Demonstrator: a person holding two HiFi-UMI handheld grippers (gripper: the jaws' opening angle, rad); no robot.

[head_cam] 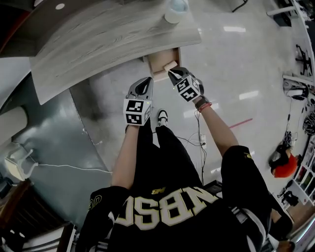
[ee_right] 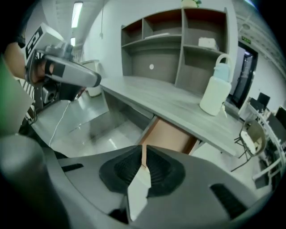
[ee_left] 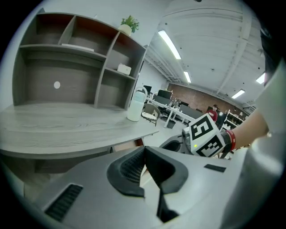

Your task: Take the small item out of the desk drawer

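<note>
The desk drawer [head_cam: 161, 63] stands pulled out from under the grey desk [head_cam: 98, 39]; its tan inside [ee_right: 172, 134] shows nothing that I can make out. My right gripper [head_cam: 171, 70] is at the drawer's front. Its jaws [ee_right: 143, 151] stand a narrow slit apart, and the drawer's pale front edge [ee_right: 138, 188] runs between them. My left gripper [head_cam: 146, 80] hangs just left of the drawer and below the desk edge, shut with nothing in it [ee_left: 144, 150]. The small item is not in sight.
A white bottle [head_cam: 175, 11] stands on the desk above the drawer, also seen as the bottle [ee_right: 215, 91]. A shelf unit [ee_left: 76, 58] rises at the desk's back. The person's legs and shoe [head_cam: 162, 116] are below the grippers, and a cable [head_cam: 64, 167] lies on the floor.
</note>
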